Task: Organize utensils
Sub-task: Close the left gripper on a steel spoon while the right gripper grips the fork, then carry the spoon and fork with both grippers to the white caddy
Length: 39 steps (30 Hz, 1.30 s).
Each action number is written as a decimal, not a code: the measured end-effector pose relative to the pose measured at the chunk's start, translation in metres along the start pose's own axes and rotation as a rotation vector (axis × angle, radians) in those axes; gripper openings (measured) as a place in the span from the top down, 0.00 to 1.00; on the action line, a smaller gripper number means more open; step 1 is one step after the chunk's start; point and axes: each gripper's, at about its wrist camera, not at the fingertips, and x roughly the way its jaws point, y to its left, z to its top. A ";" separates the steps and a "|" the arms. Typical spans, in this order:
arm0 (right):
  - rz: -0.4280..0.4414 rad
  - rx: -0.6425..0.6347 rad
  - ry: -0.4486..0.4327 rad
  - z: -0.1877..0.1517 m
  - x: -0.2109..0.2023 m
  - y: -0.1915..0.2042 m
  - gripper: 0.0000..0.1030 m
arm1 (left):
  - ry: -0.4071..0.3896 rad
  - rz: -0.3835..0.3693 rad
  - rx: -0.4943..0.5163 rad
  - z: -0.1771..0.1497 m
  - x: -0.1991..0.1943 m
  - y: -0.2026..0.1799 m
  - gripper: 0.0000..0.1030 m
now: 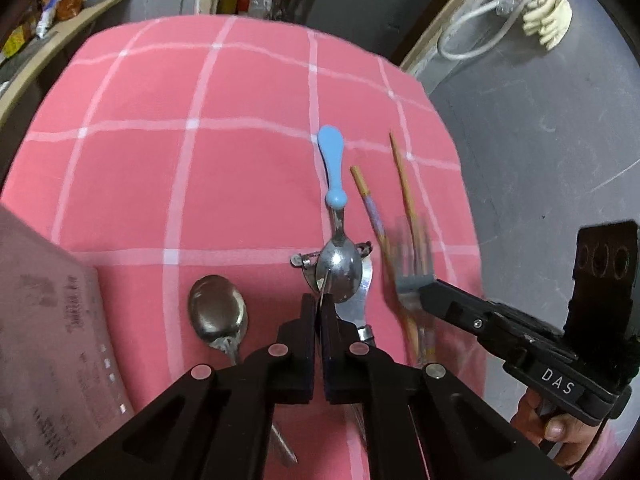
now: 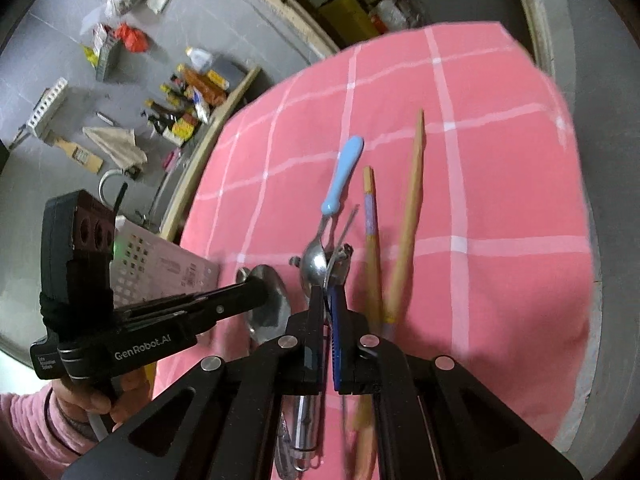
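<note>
On the pink checked cloth [image 1: 240,184] lie a blue-handled spoon [image 1: 334,184], two wooden chopsticks [image 1: 404,184], a large steel spoon [image 1: 218,312] and a steel peeler [image 1: 356,300] under the small spoon's bowl. My left gripper [image 1: 320,304] is shut on a thin steel blade or edge that I cannot name. My right gripper [image 1: 416,288] is shut on a fork [image 1: 414,264], blurred, above the chopsticks. In the right wrist view the right gripper [image 2: 326,300] holds the thin fork edge-on, with the blue-handled spoon [image 2: 340,176] and chopsticks [image 2: 408,208] beyond it.
A pale perforated basket [image 1: 48,340] stands at the cloth's left; it also shows in the right wrist view [image 2: 160,272]. The cloth's right edge drops to grey floor [image 1: 540,152]. Shelves with packets [image 2: 192,96] stand beyond the table.
</note>
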 end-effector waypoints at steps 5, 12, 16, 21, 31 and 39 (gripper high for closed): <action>-0.020 -0.014 -0.107 -0.001 -0.027 0.012 0.97 | -0.105 -0.002 0.006 -0.001 -0.037 0.003 0.98; -0.026 -0.049 -0.232 0.003 -0.058 0.039 0.98 | -0.255 0.010 0.060 0.002 -0.095 -0.003 0.98; -0.023 -0.100 -0.297 0.007 -0.073 0.068 0.98 | -0.326 0.007 0.061 0.005 -0.128 0.001 0.98; 0.008 -0.189 -0.373 0.019 -0.089 0.114 0.98 | -0.443 0.028 0.052 0.013 -0.176 0.017 0.98; 0.119 -0.349 -0.458 0.028 -0.102 0.209 0.98 | -0.669 0.134 0.002 0.014 -0.262 0.064 0.98; 0.160 -0.388 -0.455 0.020 -0.073 0.245 0.98 | -0.782 0.331 0.033 -0.002 -0.278 0.088 0.98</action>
